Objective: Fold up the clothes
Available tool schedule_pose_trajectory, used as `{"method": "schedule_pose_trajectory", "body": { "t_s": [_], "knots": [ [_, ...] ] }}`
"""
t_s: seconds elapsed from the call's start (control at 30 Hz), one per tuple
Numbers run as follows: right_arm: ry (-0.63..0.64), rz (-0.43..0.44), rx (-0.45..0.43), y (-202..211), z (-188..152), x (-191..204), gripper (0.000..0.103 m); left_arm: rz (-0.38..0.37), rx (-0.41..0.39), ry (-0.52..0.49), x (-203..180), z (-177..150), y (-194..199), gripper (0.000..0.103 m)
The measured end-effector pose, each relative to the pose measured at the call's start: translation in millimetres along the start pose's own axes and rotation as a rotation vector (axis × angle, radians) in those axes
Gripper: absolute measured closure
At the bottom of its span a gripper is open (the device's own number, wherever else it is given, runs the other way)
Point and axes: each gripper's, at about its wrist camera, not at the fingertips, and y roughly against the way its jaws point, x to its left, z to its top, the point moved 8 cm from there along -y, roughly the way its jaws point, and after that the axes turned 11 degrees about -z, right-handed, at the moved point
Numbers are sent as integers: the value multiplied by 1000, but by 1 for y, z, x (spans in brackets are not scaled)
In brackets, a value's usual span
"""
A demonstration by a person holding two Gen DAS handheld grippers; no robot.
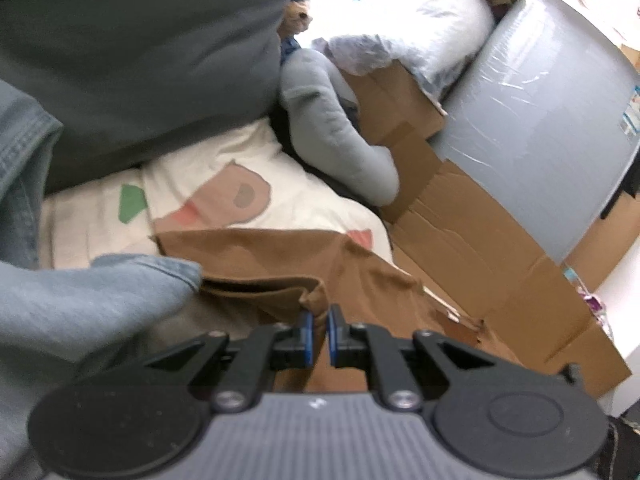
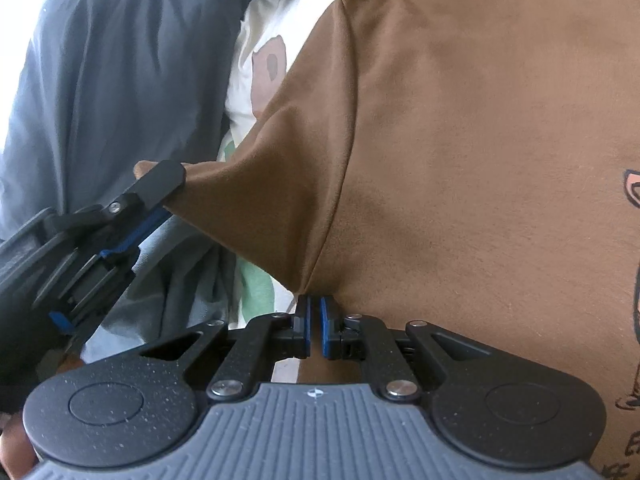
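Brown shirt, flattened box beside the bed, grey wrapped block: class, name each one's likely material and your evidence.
Brown shirt: soft matte knit, probably cotton; it drapes and creases. Flattened box: corrugated cardboard, creased tan flaps. Grey block: glossy plastic film, judging by wrinkled highlights.

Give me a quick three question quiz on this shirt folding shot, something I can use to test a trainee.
1. True or false: both grippers are shut on the brown T-shirt.
2. Which gripper holds the sleeve end? A) left gripper B) right gripper
3. Fill in: the cream quilt under the shirt shows a printed ____ shape in green.

Key
1. True.
2. A; the right one pinches fabric near the sleeve seam.
3. The cream quilt shows a leaf-like green shape; "leaf" or "patch" is fine.
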Motion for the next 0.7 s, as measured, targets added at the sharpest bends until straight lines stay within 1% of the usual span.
{"method": "schedule_pose_trajectory", "body": {
  "t_s": [0.17, 0.3, 0.47, 0.57, 0.7],
  "knots": [
    [-14, -4, -1, -8, -2, -2, 99, -42, 35, -14, -10, -10, -4, 96],
    [-35, -4, -5, -11, -5, -5, 96, -75, 68, -26, -15, -19, -5, 96],
    [-70, -2, -20, -12, -8, -7, 96, -124, 116, -35, -20, -30, -10, 96],
    [-117, 7, -38, -13, -11, -10, 96, -158, 163, -17, -20, -38, -17, 96],
    [-115, 4, -68, -13, -14, -9, 97, -186, 229, 6, -19, -49, -24, 94]
  ]
}}
